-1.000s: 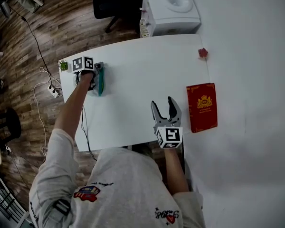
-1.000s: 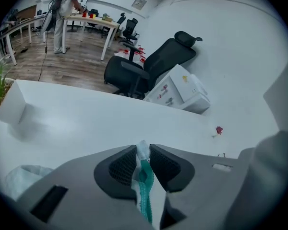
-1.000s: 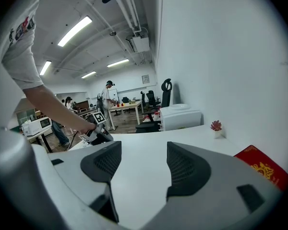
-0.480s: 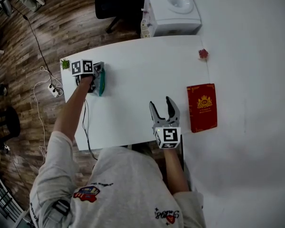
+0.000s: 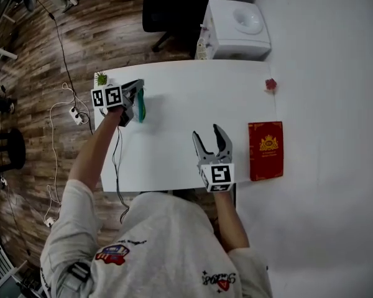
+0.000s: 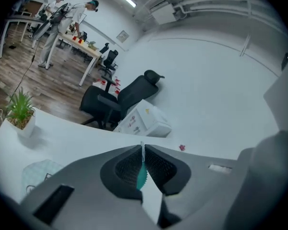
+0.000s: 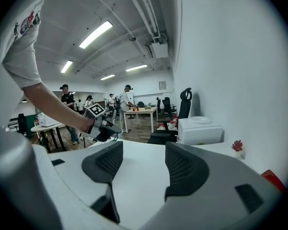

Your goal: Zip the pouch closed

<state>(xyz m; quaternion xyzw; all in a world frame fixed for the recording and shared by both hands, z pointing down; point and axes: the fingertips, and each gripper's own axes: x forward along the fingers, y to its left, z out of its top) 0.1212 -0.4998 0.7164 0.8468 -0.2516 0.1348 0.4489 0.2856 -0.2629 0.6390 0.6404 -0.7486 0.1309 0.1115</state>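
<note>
- Since the earlier frame the left hand-held gripper (image 5: 137, 103) has risen from the far left corner of the surface (image 5: 174, 104). Its jaws have just been closing, and they now press together on the edge of the teal pouch (image 5: 141, 108).
- Nearest to the person, the right hand-held gripper (image 5: 207, 134) hovers over the surface with its jaws wide apart and nothing between them. It points away from the body and a little downward.
- Farther out, the left arm (image 5: 96, 148) is stretched almost straight. The pouch hangs edge-on from the jaws, and it seems to be lifted clear of the surface.
- For the task this means, I think, that the pouch is now secured but the zipping is not yet begun. The free right gripper is well apart from it and must first reach the slider, which I cannot make out.
- Beyond, a red booklet (image 5: 265, 149) lies at the right, a small plant (image 5: 101, 78) stands at the far left corner, and a white machine (image 5: 236, 28) stands behind.
</note>
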